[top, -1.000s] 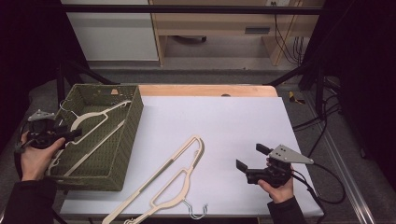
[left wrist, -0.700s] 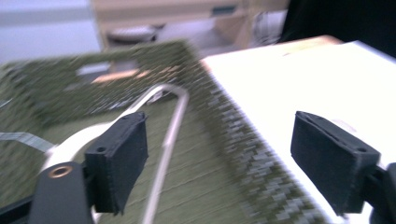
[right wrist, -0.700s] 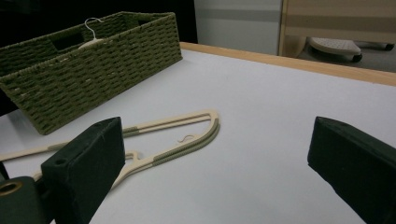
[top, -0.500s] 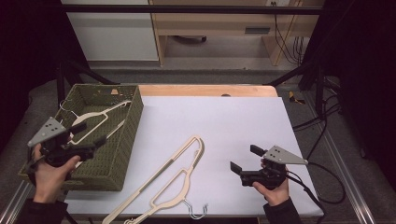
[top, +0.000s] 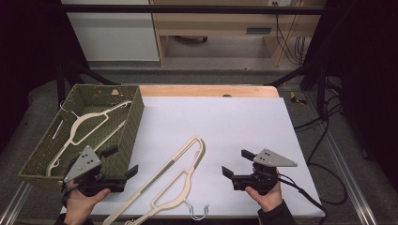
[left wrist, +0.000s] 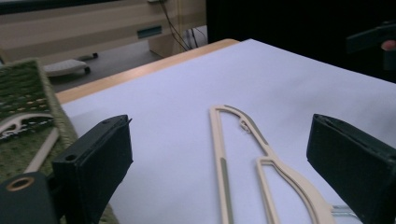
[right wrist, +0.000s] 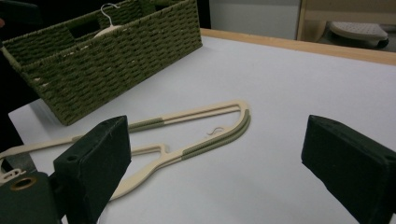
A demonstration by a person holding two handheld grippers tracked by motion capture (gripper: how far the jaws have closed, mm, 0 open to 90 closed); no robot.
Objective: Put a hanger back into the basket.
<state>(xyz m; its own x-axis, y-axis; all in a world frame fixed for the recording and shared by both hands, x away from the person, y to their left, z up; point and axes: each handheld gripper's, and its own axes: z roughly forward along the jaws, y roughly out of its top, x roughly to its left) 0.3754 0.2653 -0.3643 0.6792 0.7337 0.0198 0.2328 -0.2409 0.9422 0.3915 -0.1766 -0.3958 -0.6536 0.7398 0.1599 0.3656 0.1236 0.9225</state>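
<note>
Down at the near left corner of the white table top (top: 225, 122), the left gripper (top: 123, 161) sits just beside the near right corner of the woven green basket (top: 133, 117), its jaws spread wide with nothing between them; they have just been opening. It points away from the basket toward the cream hanger (top: 173, 180) that lies flat on the white surface just to the basket's right, and in the left gripper view the hanger (left wrist: 243, 154) shows in the gap between the two black jaws, farther off and untouched. That hanger stretches from beside the basket's near end out toward the middle of the table, its metal hook (top: 197, 211) at the near edge; what looks like a second cream hanger lies right against it, though the two cannot be told apart with certainty. Another cream hanger (top: 87, 124) rests inside the basket, leaning along its length with its wire hook at the far left corner. The right gripper (top: 237, 164) hovers well to the right of the basket, on the far side of the loose hanger, jaws likewise wide and holding nothing; in the right gripper view the hanger (right wrist: 196, 135) and the basket wall (right wrist: 116, 51) lie ahead between its jaws.
</note>
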